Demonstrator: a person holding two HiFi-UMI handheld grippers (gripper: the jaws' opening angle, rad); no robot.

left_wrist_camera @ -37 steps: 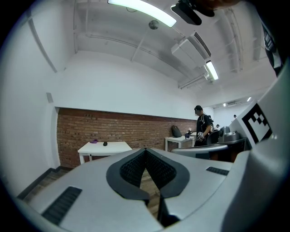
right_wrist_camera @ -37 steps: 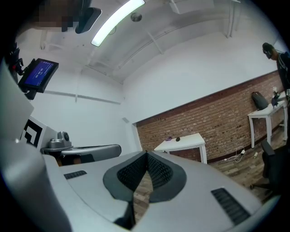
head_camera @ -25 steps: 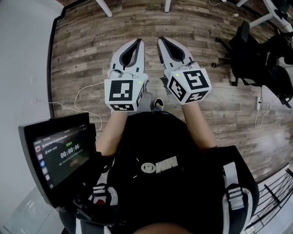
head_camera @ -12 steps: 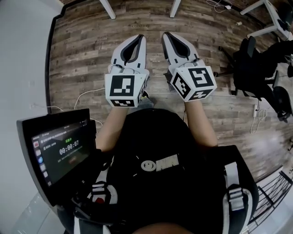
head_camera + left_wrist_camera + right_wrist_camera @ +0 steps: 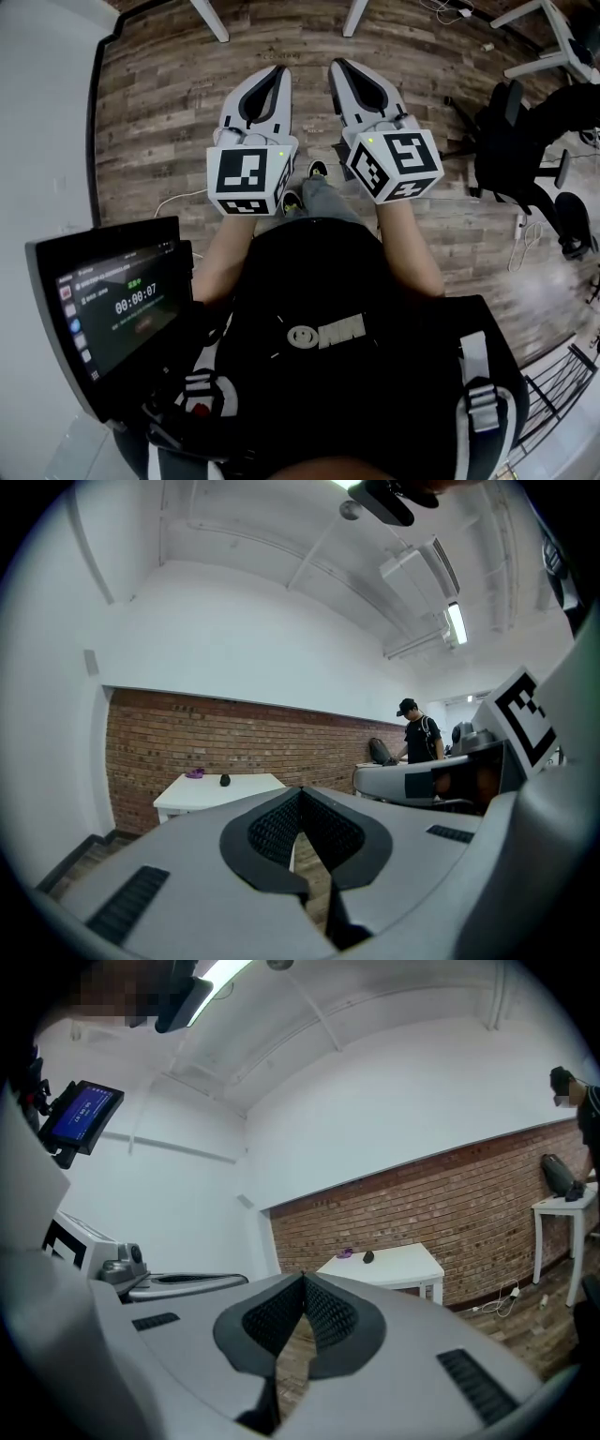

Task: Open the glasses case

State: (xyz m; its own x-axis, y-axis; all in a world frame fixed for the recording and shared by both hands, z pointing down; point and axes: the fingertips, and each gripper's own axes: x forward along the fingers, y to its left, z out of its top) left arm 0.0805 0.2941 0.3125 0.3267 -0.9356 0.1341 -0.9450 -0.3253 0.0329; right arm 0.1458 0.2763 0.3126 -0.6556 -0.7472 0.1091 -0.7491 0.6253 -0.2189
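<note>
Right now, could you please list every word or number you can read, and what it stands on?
"00:00:07": on the tablet screen.
Smaller lines on that screen: too small to read.
White logo on the black chest pack: letters not legible.

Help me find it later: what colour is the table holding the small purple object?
The table is white; right gripper view shows it best.

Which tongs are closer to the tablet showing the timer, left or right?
Left. The left tongs are up and right of the tablet in the head view; the right tongs sit beyond them, farther right.
</note>
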